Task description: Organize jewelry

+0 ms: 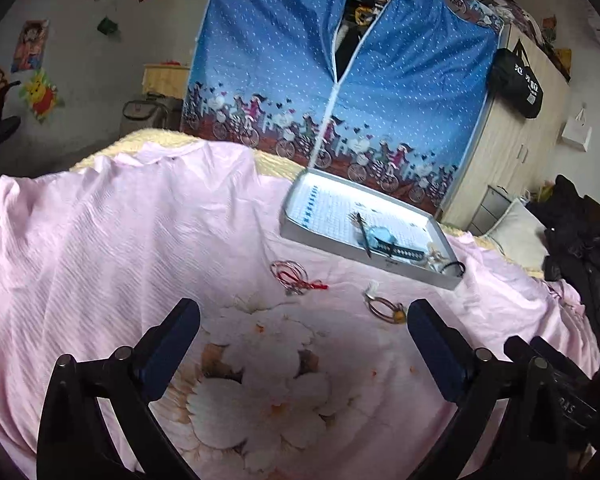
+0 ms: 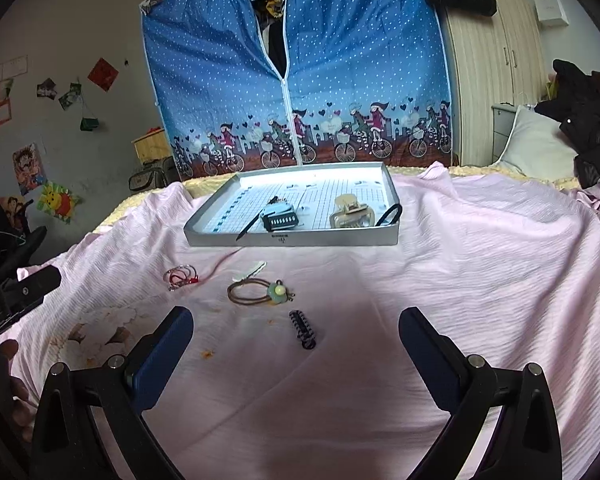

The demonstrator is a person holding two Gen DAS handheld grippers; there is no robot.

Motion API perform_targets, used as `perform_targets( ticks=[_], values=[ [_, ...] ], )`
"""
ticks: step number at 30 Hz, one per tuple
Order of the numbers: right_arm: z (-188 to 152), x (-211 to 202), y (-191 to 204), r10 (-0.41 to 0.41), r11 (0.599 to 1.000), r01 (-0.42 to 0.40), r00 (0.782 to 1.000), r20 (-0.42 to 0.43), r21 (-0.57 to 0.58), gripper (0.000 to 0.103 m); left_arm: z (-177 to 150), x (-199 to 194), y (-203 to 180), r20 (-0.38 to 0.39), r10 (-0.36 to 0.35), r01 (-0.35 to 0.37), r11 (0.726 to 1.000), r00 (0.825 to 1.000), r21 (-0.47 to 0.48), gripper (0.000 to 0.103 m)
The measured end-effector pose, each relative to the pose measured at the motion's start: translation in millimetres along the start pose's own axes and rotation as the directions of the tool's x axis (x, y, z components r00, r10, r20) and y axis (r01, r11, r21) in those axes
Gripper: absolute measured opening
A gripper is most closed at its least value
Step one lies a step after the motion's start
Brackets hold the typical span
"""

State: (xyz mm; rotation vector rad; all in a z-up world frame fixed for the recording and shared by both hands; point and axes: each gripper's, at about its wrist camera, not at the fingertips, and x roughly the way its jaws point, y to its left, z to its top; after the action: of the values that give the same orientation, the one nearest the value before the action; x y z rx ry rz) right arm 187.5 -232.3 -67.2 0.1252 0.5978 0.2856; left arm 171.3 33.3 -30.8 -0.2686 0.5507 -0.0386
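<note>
A shallow grey tray (image 2: 292, 239) (image 1: 364, 254) rests on the pink bedsheet and holds a light-blue piece, a dark pin, a clear hair claw (image 2: 350, 210) and a black hair tie. Loose on the sheet in front of it lie a red-string bracelet (image 2: 182, 276) (image 1: 292, 276), a brown hair tie with a pale bead (image 2: 260, 292) (image 1: 384, 307), a small white piece (image 2: 252, 270) and a black beaded clip (image 2: 303, 328). My right gripper (image 2: 296, 336) is open, with the black clip between its fingers. My left gripper (image 1: 304, 330) is open over the flower print, empty.
The pink sheet (image 2: 460, 280) covers a bed; a blue zip wardrobe (image 2: 292, 80) stands behind it. A pillow (image 2: 536, 144) and dark clothes (image 2: 588, 120) lie at the right. A hand (image 2: 4, 380) and the other gripper's body show at the right view's left edge.
</note>
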Motion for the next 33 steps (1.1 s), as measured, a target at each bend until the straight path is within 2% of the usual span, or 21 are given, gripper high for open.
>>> perform_targets(
  ticks=[3,11,15,17,19,22,24,26,30,33],
  values=[
    [-1.7,4.4,1.0,0.004,1.000,-0.004,1.000,-0.016,-0.002,0.103,-2.4,2.2,-1.3,0.003,0.003,-0.003,1.000,1.000,0.030,0.102],
    [-6.0,11.9,1.1,0.017,1.000,-0.017,0.999,-0.049,0.012,0.103,-15.9,16.5,-8.9,-0.068,0.033,-0.026,0.994,0.997,0.109,0.102],
    [-6.9,13.1,0.1,0.032,0.999,-0.032,0.999,-0.043,0.017,0.103,-20.7,20.7,-13.0,-0.086,0.114,-0.095,0.976,0.990,0.198,0.102],
    [-7.3,16.3,0.2,0.047,0.999,-0.046,0.997,-0.059,0.018,0.103,-22.5,24.8,-13.2,-0.116,0.149,-0.120,0.968,0.982,0.220,0.102],
    [-6.4,19.2,0.9,0.061,0.998,-0.060,0.995,-0.075,0.019,0.103,-22.0,26.4,-12.1,-0.112,0.187,-0.158,0.962,0.976,0.224,0.102],
    [-2.5,27.8,2.6,0.077,0.997,-0.078,0.988,-0.133,-0.007,0.103,-19.9,31.6,-11.5,-0.126,0.164,-0.130,0.961,0.978,0.244,0.102],
    [2.7,34.7,3.9,0.077,0.995,-0.088,0.981,-0.178,-0.050,0.103,-19.2,37.8,-15.0,-0.141,0.166,-0.119,0.948,0.976,0.295,0.102],
    [6.3,42.1,3.9,0.072,0.992,-0.092,0.975,-0.211,-0.087,0.103,-19.4,45.0,-15.6,-0.168,0.139,-0.079,0.944,0.976,0.319,0.102],
    [4.7,63.7,0.8,0.092,0.986,-0.128,0.951,-0.296,-0.107,0.103,-16.2,63.0,-12.8,-0.212,0.071,-0.003,0.952,0.975,0.307,0.102],
    [0.9,78.6,-3.7,0.078,0.986,-0.122,0.942,-0.326,-0.116,0.103,-9.0,80.8,-10.0,-0.237,0.068,0.011,0.948,0.969,0.318,0.102]
  ],
)
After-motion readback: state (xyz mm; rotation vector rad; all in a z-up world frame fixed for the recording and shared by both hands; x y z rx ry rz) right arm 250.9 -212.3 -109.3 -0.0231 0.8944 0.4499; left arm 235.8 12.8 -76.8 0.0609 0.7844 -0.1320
